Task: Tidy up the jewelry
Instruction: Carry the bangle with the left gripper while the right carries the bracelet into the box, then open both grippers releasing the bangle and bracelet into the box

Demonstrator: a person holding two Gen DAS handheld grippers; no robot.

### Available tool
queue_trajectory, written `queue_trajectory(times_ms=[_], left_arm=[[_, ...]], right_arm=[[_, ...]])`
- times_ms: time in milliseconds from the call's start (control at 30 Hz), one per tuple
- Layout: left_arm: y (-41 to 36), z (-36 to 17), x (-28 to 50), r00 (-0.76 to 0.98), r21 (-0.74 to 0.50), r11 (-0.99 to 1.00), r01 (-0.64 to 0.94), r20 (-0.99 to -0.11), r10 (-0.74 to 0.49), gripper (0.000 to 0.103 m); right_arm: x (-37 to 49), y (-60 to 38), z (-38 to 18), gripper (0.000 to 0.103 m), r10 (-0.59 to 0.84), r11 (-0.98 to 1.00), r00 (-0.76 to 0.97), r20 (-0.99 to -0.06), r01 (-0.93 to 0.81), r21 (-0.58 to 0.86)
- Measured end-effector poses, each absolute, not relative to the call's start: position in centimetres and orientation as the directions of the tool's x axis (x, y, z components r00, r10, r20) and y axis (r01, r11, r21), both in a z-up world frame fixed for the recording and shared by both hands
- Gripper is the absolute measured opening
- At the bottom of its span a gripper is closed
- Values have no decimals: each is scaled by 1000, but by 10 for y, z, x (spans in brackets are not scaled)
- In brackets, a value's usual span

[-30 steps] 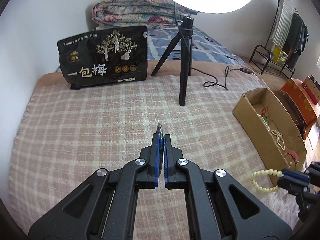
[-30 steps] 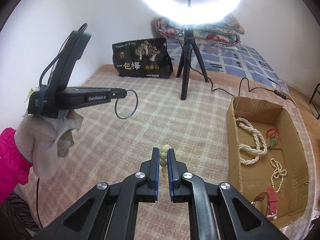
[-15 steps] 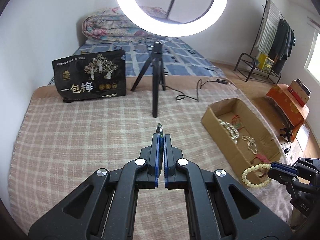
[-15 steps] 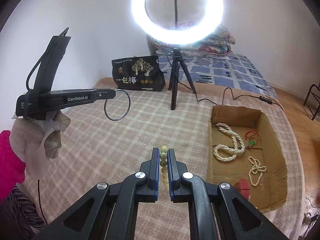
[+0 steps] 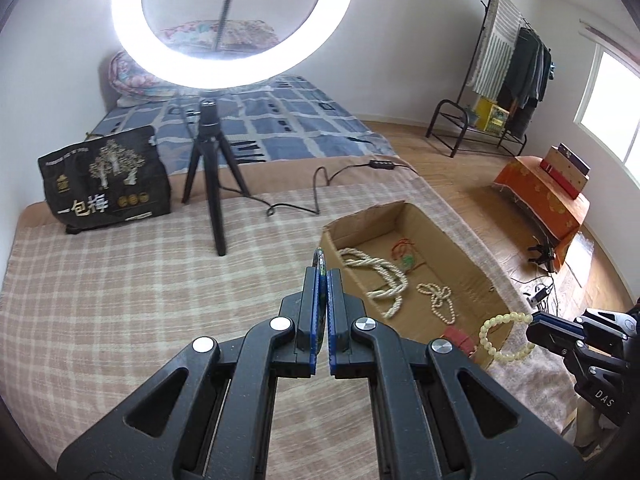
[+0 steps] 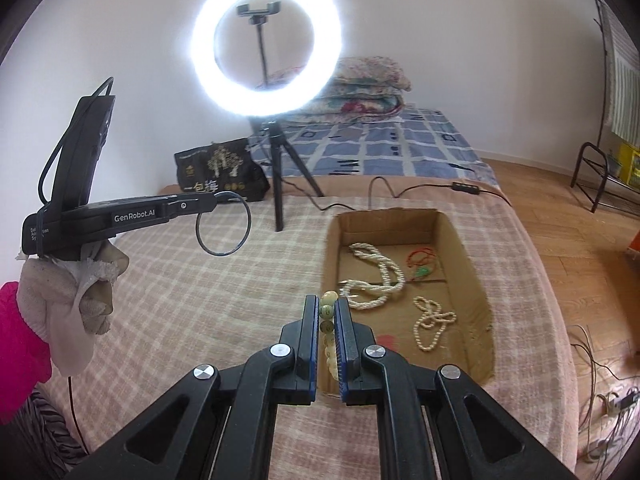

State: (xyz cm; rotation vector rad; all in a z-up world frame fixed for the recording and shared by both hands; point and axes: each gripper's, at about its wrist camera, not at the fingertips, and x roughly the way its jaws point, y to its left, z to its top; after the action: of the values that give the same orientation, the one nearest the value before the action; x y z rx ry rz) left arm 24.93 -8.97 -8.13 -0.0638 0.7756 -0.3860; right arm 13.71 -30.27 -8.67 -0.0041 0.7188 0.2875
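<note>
The left gripper (image 5: 323, 276) is pinched nearly closed on a thin dark ring-shaped bangle (image 6: 223, 224), which in the right wrist view hangs from the fingertips as a full hoop above the pink-and-cream checked blanket (image 5: 120, 300). In the left wrist view only the bangle's edge pokes out past the blue-lined fingers (image 5: 313, 304); its material is hard to judge at this angle, perhaps glass or metal.

The right gripper (image 6: 328, 306) is closed on a cream-yellow beaded bracelet (image 5: 506, 338), with several round beads caught between its blue pads (image 6: 341, 336). From the left wrist view the bracelet dangles as a loop just off the near corner of the open brown cardboard box (image 5: 472, 264).

The box lies on the blanket, to the right of the black tripod (image 5: 212, 184) carrying a glowing white ring light (image 6: 266, 46). Inside it lie a long twisted white pearl necklace (image 6: 376, 276), a smaller white bead string (image 6: 432, 322), a red cord with a green pendant (image 6: 422, 264), and a red piece near the front wall (image 5: 456, 336). A black printed bag (image 5: 106, 180) stands at the blanket's far edge.
</note>
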Motion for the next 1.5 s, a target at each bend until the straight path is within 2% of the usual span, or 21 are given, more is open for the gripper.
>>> queue_trajectory(times_ms=[400, 967, 1500], left_arm=[[-145, -80, 262, 630, -186, 910, 370, -670, -393, 1], [-196, -90, 295, 622, -147, 902, 406, -678, -391, 1], [-211, -92, 305, 621, -146, 894, 423, -672, -403, 1]], right_arm=[[138, -340, -86, 5, 203, 978, 732, -650, -182, 102], [163, -360, -108, 5, 200, 979, 706, -679, -120, 164], [169, -359, -116, 6, 192, 981, 690, -698, -122, 149]])
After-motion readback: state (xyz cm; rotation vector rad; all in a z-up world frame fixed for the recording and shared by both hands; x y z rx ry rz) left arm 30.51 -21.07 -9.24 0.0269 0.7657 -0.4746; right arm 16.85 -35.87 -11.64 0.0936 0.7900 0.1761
